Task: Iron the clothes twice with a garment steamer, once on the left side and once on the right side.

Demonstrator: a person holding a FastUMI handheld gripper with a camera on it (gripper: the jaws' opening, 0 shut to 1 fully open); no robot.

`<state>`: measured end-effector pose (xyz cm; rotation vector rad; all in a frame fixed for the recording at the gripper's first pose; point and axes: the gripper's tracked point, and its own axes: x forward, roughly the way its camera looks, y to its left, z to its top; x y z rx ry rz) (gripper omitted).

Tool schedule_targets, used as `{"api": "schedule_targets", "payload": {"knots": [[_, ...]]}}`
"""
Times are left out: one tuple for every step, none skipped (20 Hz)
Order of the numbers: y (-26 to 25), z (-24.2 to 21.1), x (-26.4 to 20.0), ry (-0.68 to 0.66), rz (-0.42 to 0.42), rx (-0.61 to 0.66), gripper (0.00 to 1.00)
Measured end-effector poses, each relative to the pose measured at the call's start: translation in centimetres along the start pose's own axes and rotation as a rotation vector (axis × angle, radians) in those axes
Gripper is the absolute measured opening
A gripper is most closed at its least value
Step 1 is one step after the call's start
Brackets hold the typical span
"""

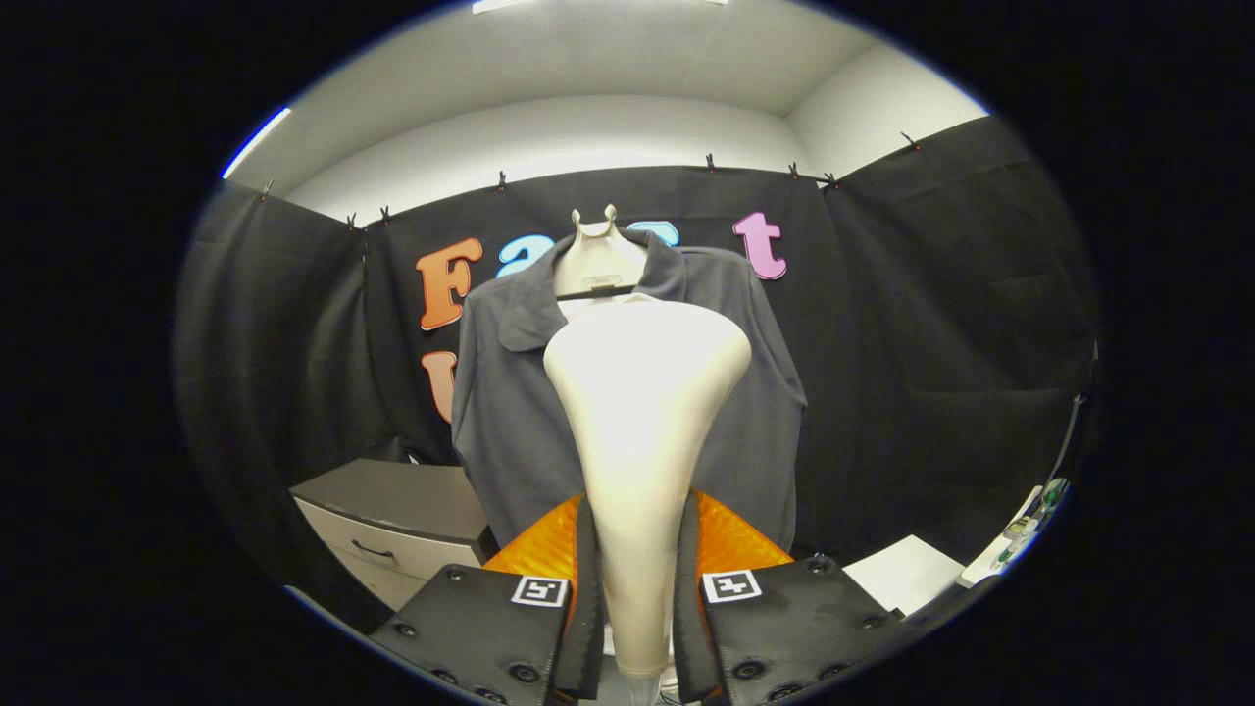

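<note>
A dark grey collared shirt (505, 412) hangs on a pale hanger (595, 245) against the black cloth wall, straight ahead and beyond the fingers. My gripper (637, 515) is shut on the narrow handle of a cream garment steamer (642, 392). Its wide head rises upright in front of the middle of the shirt and hides the shirt's centre. The steamer looks close to the shirt, but I cannot tell whether the head touches the fabric.
A grey drawer cabinet (392, 510) stands low to the left of the shirt. A white surface (907, 574) lies low to the right, with small items and a cable (1034, 510) at its far end. Black cloth walls close in on all sides.
</note>
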<state>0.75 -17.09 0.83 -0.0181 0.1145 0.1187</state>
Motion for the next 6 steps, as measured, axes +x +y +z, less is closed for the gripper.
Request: {"api": "schedule_targets", "payload": {"knots": [[0.1,0.8,-0.8,-0.018,-0.009,0.004,0.36],[-0.2,1.6,-1.6,-0.036,-0.022,0.007,0.36],[-0.6,2.4,-2.4,-0.049,-0.036,0.008,0.36],[-0.8,3.0,-3.1,-0.065,-0.049,0.006,0.36],[-1.0,3.6,-3.8,-0.083,-0.061,0.009,0.36],[-1.2,4.2,-4.5,-0.099,-0.068,0.006,0.36]]}}
